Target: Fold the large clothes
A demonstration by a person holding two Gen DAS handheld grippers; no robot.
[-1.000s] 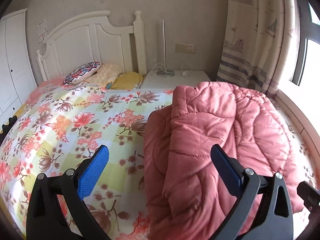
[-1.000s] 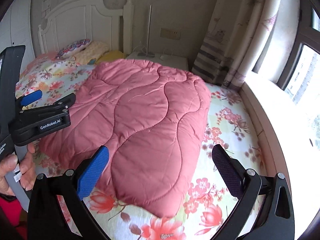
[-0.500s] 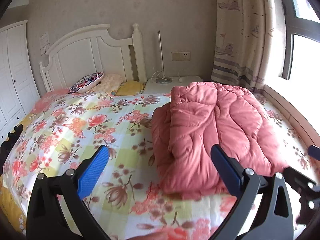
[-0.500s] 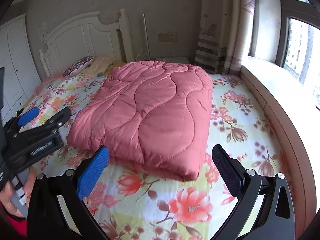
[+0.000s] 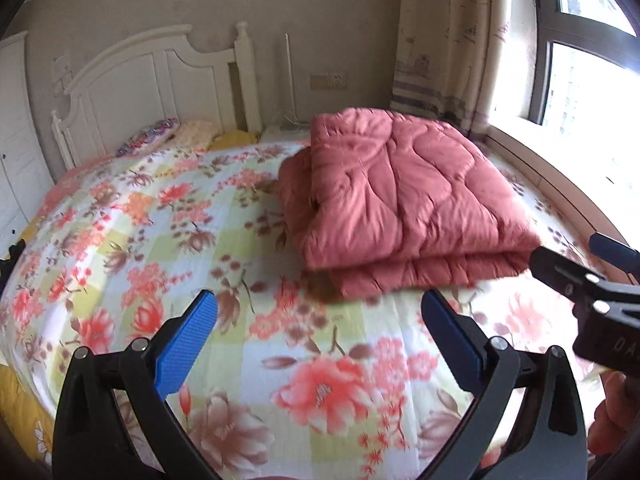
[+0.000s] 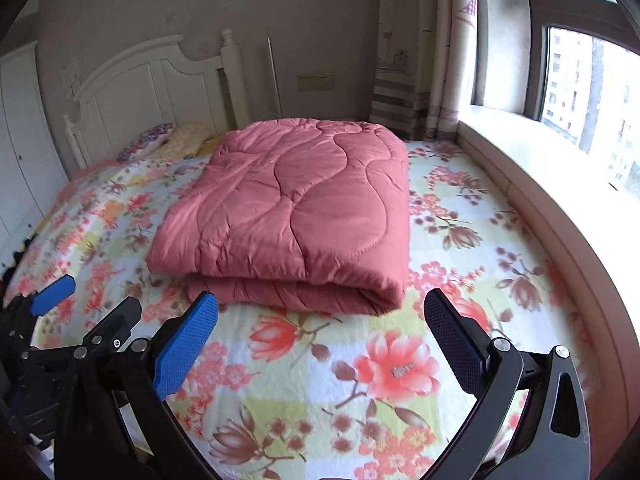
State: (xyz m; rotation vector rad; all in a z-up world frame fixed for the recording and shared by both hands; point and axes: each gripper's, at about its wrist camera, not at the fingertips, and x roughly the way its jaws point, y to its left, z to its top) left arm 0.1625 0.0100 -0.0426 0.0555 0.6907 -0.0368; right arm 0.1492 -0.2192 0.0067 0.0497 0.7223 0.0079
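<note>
The left gripper (image 5: 318, 334) is hovering with its blue-padded fingers (image 5: 186, 346) spread wide and nothing between them, sitting above the near part of the floral bedsheet (image 5: 160, 240). The right gripper (image 6: 320, 336) is likewise hanging with its fingers (image 6: 186, 346) wide apart and empty, over the near stretch of the same sheet. In the left wrist view the right gripper's body is showing at the right edge, with part of a hand (image 5: 608, 420) under it; in the right wrist view the left gripper is showing at the near left. Beyond both, apart from the fingers, the pink quilted comforter (image 6: 292, 208) is lying folded into a thick rectangle on the right half of the bed, its doubled edge facing the near side and its far end reaching toward the nightstand. To the far left, pillows (image 5: 160, 140) are resting against the white headboard (image 5: 160, 76). A patterned curtain (image 6: 416, 48) is hanging at the far right beside the window (image 6: 580, 80), and a pale sill (image 6: 540, 168) is running along the bed's right side.
</note>
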